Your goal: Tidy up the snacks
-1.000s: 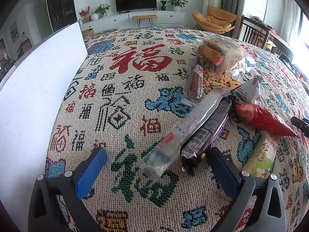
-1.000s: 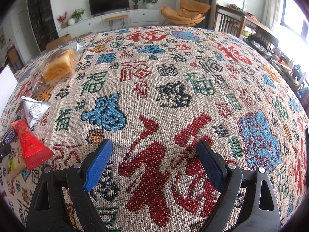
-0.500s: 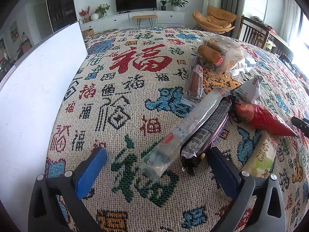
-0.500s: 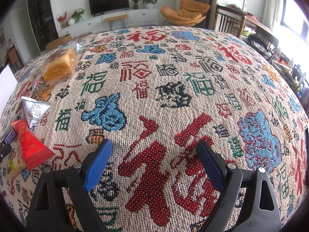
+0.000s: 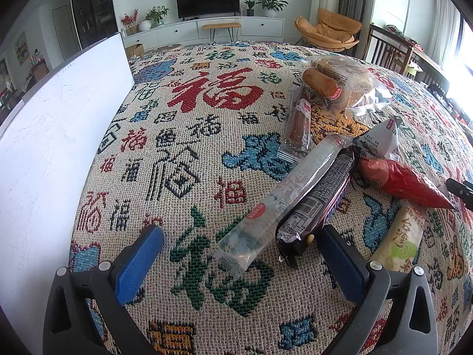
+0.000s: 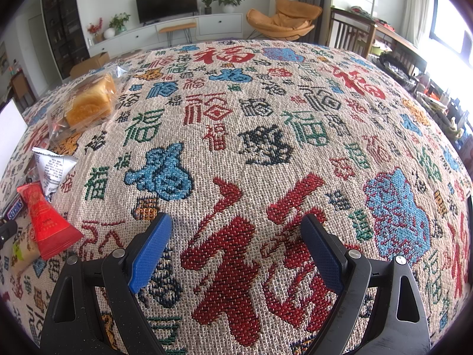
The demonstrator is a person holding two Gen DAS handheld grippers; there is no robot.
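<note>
My left gripper (image 5: 241, 233) is open just above the patterned tablecloth (image 5: 192, 136). A long clear-wrapped stick snack (image 5: 283, 192) and a dark Snickers bar (image 5: 316, 204) lie with their near ends between its fingers. Beyond them lie a small wrapped sausage (image 5: 297, 121), bagged bread (image 5: 334, 81), a silver triangular pack (image 5: 381, 142), a red cone pack (image 5: 402, 182) and a pale green-labelled pack (image 5: 402, 236). My right gripper (image 6: 236, 222) is open over bare cloth. The bread bag (image 6: 85, 103), silver pack (image 6: 53, 167) and red cone (image 6: 44, 222) sit far to its left.
A tall white board (image 5: 53, 136) stands along the left side of the table. The tip of the other gripper (image 5: 459, 189) shows at the right edge of the left wrist view. Chairs and a TV unit stand beyond the table.
</note>
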